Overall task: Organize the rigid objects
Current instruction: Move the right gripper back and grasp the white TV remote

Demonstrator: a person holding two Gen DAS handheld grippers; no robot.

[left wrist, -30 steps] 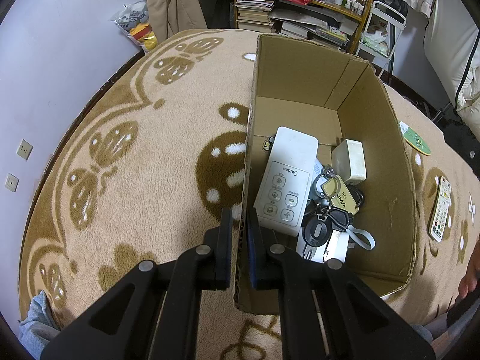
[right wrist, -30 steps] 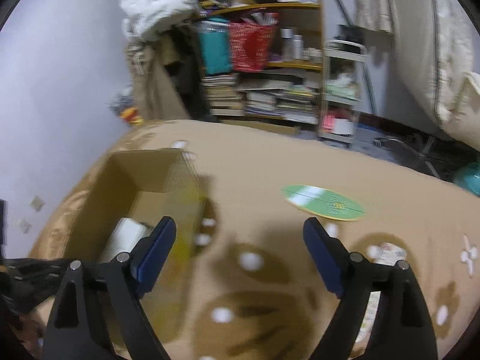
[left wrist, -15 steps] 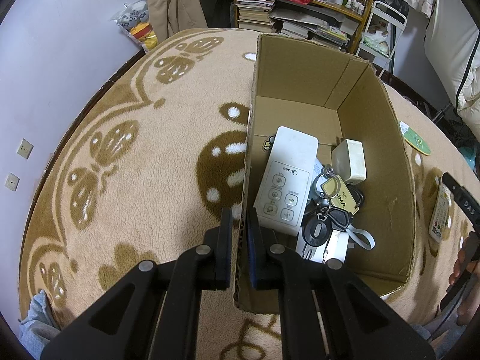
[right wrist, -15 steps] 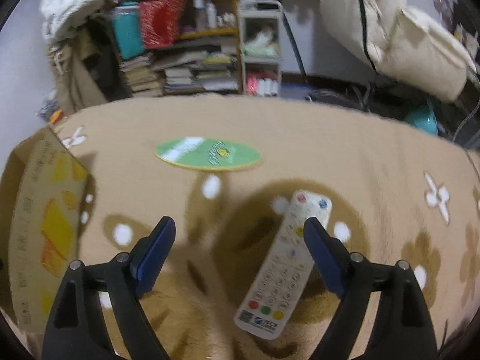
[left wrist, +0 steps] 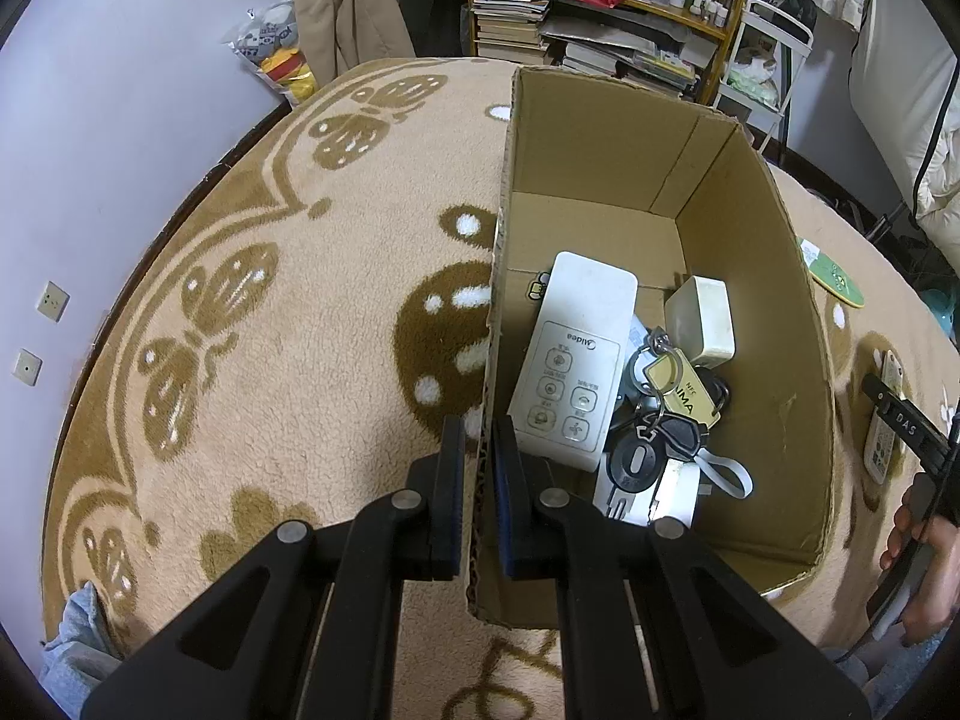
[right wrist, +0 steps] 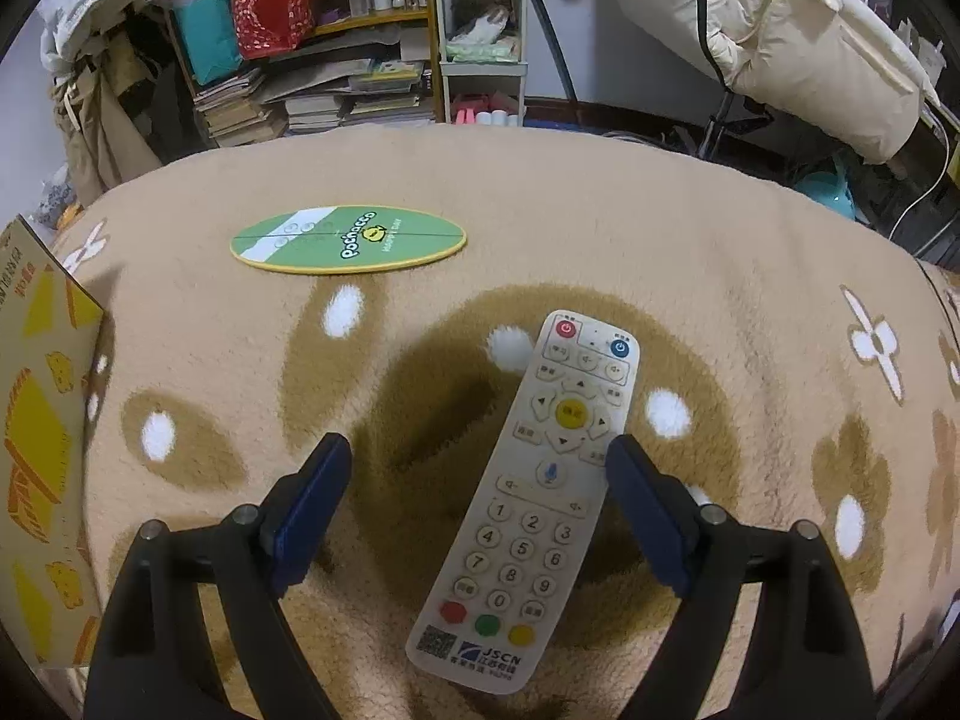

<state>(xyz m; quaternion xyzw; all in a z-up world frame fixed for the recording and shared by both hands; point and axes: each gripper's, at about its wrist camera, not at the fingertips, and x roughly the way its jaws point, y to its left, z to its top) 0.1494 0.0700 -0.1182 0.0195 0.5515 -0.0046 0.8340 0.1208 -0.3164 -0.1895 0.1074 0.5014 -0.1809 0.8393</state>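
Observation:
A cardboard box (left wrist: 774, 324) stands on the tan patterned blanket. Inside lie a white Midea remote (left wrist: 573, 354), a cream block (left wrist: 702, 321) and a bunch of keys (left wrist: 666, 420). My left gripper (left wrist: 478, 447) is shut on the box's near left wall. In the right wrist view a white TV remote (right wrist: 534, 492) lies flat on the blanket, and my right gripper (right wrist: 480, 468) hangs open over it, one finger on each side, with the right fingertip close to its edge. The box's printed outside (right wrist: 36, 432) shows at the left there. The same remote (left wrist: 885, 420) appears past the box.
A green oval Pochacco mat (right wrist: 348, 238) lies on the blanket beyond the remote. Bookshelves, a white trolley and hanging clothes crowd the far side. A person's hand (left wrist: 924, 546) holds the right gripper at the box's right.
My right gripper swung away from the box, rightward and down, until the white TV remote lay between its open fingers. The left gripper and box stayed still.

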